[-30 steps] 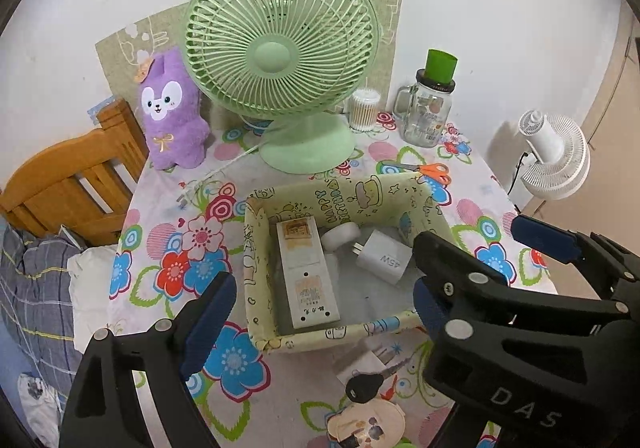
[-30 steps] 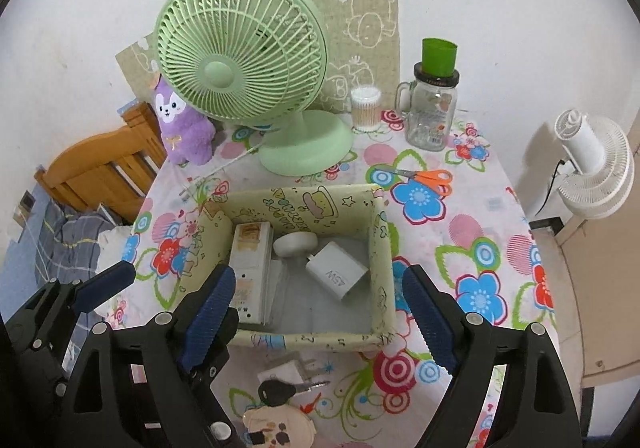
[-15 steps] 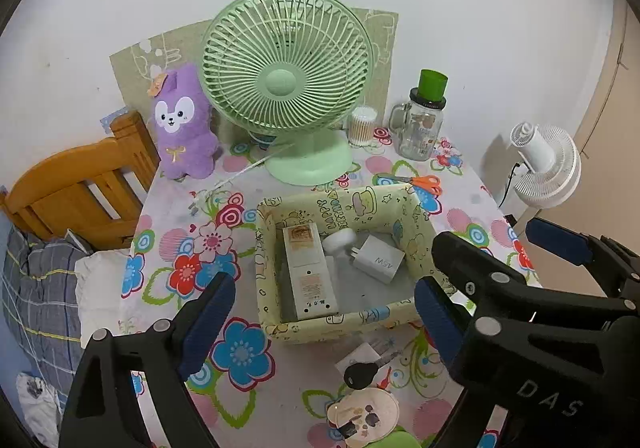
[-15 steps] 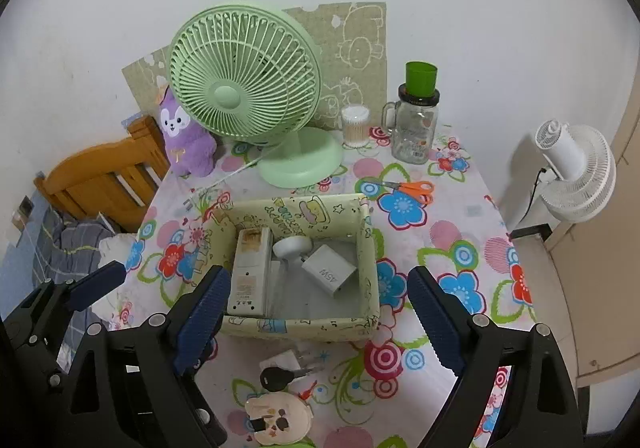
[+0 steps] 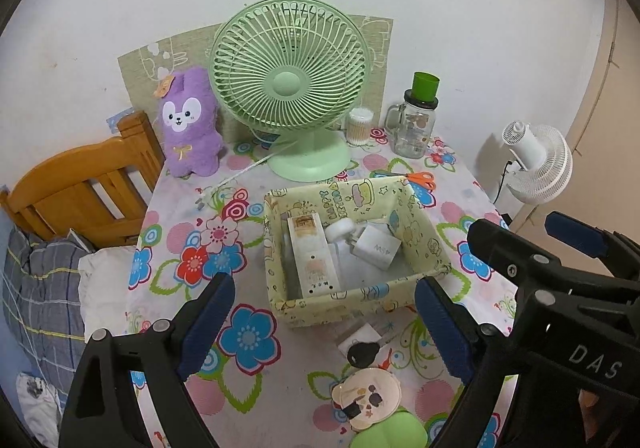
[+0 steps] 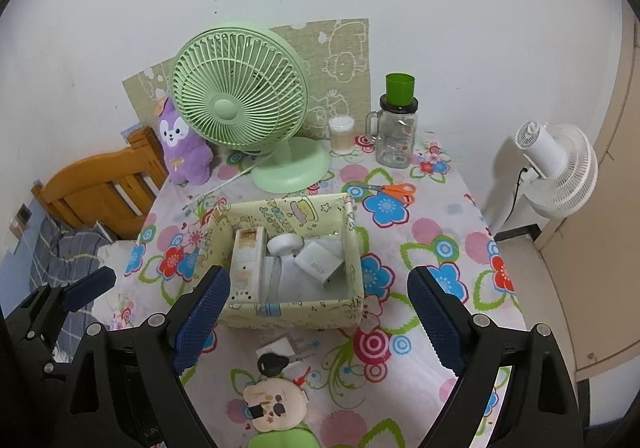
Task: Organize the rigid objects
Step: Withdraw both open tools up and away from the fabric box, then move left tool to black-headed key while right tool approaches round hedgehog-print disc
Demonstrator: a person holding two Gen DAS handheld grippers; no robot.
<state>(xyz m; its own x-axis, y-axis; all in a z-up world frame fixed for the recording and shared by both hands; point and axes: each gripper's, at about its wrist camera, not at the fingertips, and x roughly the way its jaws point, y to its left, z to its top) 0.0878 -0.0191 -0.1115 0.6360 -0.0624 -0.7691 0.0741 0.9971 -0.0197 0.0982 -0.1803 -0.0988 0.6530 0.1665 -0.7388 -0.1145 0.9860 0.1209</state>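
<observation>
Both tongs, left tongs (image 5: 322, 322) and right tongs (image 6: 318, 318), are held spread and empty above the counter's (image 6: 440, 208) near edge, since three items are already gathered in the box (image 6: 288, 308).

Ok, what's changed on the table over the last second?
Both grippers backed up and away from the storage box. The right gripper has just opened wider; the left gripper is open too, and nothing is between either one's jaws. The power strip, charger and key stayed put.
</observation>
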